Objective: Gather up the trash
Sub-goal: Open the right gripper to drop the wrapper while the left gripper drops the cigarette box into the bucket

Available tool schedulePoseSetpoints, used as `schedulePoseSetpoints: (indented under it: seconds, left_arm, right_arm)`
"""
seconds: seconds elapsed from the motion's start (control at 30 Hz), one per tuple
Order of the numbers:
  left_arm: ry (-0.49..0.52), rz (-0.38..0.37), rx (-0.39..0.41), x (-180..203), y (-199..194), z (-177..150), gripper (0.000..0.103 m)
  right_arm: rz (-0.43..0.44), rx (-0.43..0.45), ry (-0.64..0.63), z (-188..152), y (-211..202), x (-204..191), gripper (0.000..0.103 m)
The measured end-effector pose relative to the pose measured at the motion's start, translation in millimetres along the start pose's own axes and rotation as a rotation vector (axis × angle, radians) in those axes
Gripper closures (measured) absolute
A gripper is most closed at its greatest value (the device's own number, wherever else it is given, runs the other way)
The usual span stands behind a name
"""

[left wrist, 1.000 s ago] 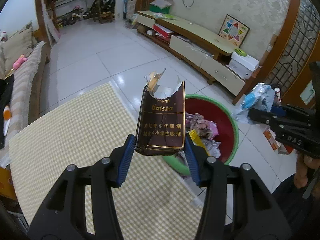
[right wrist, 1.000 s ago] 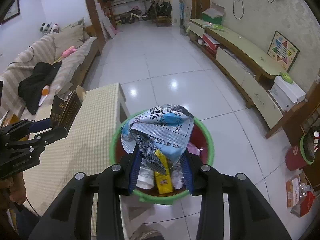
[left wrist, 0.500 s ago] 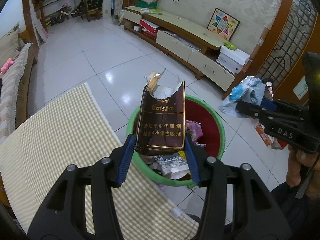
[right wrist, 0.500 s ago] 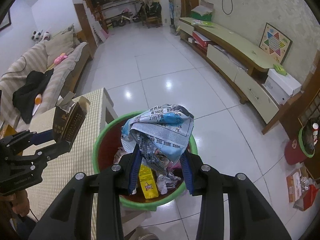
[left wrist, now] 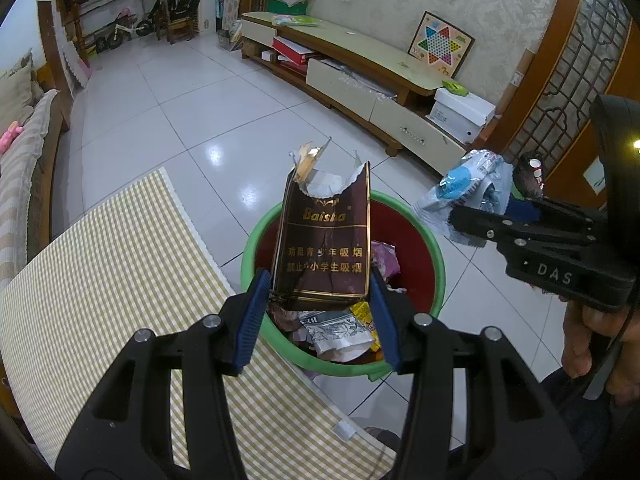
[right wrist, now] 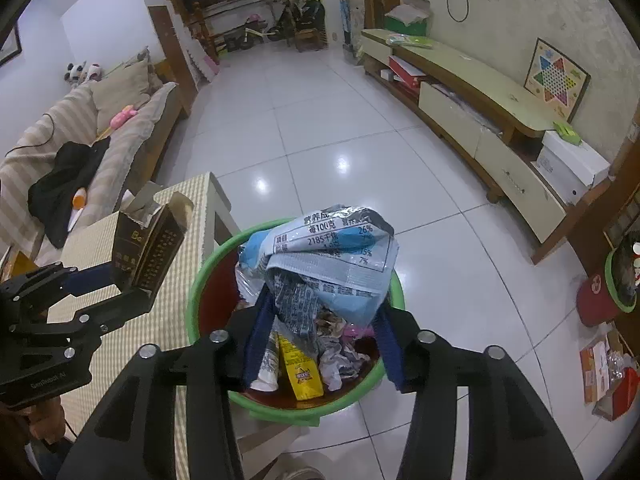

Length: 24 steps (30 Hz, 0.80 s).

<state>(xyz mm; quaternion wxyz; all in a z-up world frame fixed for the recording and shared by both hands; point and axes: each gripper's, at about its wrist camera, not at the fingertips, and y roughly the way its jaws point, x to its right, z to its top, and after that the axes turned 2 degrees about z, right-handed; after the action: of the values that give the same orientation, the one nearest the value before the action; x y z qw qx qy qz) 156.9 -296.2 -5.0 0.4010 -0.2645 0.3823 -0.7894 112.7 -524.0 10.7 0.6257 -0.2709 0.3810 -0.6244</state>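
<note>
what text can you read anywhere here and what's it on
"Baisha": brown cigarette pack in the left tongs.
"DAS": body of the right tongs.
"100", "2185", "26%": blue and white snack wrapper.
Chinese lines on pack and wrapper: not read with certainty.
Yellow packet in the bin: too small.

Left wrist: looking steeply down along its claw, close above the bin.
Right wrist: facing likewise, nearby.
Shared: bin, checked surface, floor.
</note>
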Motion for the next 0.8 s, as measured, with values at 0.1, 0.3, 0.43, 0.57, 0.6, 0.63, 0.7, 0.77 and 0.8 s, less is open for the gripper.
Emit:
schedulePoseSetpoints:
  seconds: [0.1,0.3,0.43,0.57,0.6,0.63,0.7,0.77,0.8]
  left_arm:
    - [0.003,0.001,0.004,0.3,-0.6,0.3,0.056]
    - [0.004,0.001,0.005,0.4,-1.0,1.6,0.055]
    - [0.006,0.000,0.005,0.6,-1.1,2.0,0.055]
    - [0.005,-0.005,0.005,1.9,-0.7,3.0,0.055]
    - [0.006,-0.007,0.004,2.6,-0.2,3.6,0.055]
    - [0.007,-0.009,0.002,3.4,0.7,3.6,0.055]
    - [0.011,-0.013,0.001,4.8,1.9,4.6,0.055]
    - [0.014,-0.018,-0.001,6.5,3.4,5.8,0.055]
    - [0.014,-0.021,-0.003,7.1,4.3,6.1,0.055]
  right_arm:
    - [-0.001,0.002,-0.010,0.5,0.6,-5.0,0.047]
    - [-0.003,0.010,-0.016,0.7,0.7,-6.3,0.035]
    - [-0.004,0.012,-0.017,-0.2,0.5,-6.3,0.027]
    - [-0.007,0.023,-0.011,-0.2,-1.8,-5.3,0.024]
    - [-0.009,0.027,-0.006,-0.1,-2.7,-4.3,0.023]
    - [-0.012,0.032,-0.002,0.0,-3.9,-3.2,0.022]
    - [-0.026,0.045,0.003,0.5,-6.8,-1.9,0.017]
    - [-0.043,0.066,0.010,1.3,-10.9,-0.7,0.015]
    - [-0.046,0.073,0.014,1.1,-12.3,0.2,0.014]
